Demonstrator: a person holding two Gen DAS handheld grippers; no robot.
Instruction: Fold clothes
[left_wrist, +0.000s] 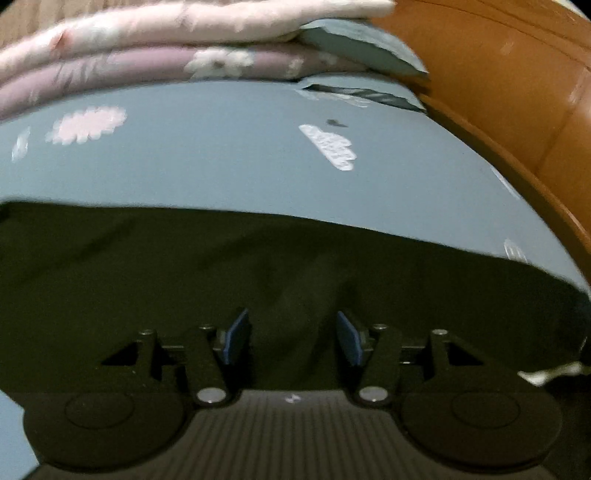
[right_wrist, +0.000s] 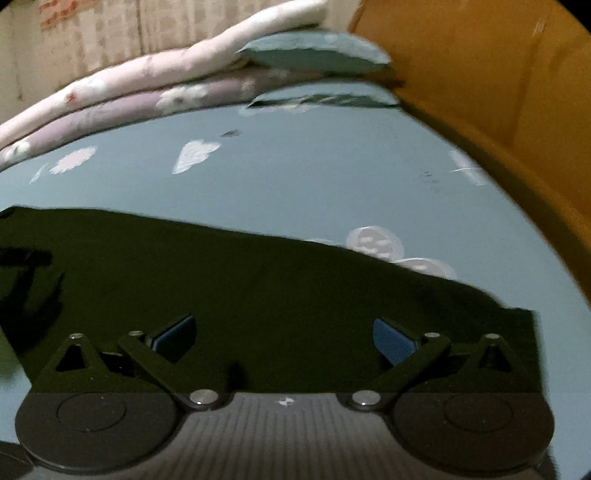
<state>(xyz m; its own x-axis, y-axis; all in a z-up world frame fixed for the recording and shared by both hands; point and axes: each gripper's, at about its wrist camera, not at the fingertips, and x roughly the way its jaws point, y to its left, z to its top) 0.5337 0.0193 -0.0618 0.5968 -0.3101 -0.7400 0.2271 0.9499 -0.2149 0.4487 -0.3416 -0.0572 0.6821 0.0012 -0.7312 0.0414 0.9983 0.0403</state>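
Both wrist views: a dark green garment (left_wrist: 184, 280) lies flat on a blue-grey bed sheet (left_wrist: 221, 162) printed with pale flowers and clouds. The views are slightly blurred.

Left gripper (left_wrist: 293, 338): fingers part open, blue pads (left_wrist: 236, 336) apart with a clear gap. Nothing is between them; only dark cloth shows beyond the gap. Whether the tips touch the cloth cannot be told.

Right gripper (right_wrist: 284, 341): fingers spread wide, pads (right_wrist: 393, 341) well apart, nothing held. The garment (right_wrist: 258, 295) fills the view from 9 o'clock across to 3 o'clock; its far edge slants down toward 3 o'clock.

At 12 o'clock, stacked at the head of the bed: folded quilts, pink (left_wrist: 184, 22) over mauve (left_wrist: 129, 74), with a blue-grey pillow (left_wrist: 362, 44) beside them. A brown wooden bed frame (left_wrist: 498, 92) curves along from 1 to 3 o'clock. In the right view a pale wall (right_wrist: 92, 44) shows at 11 o'clock.
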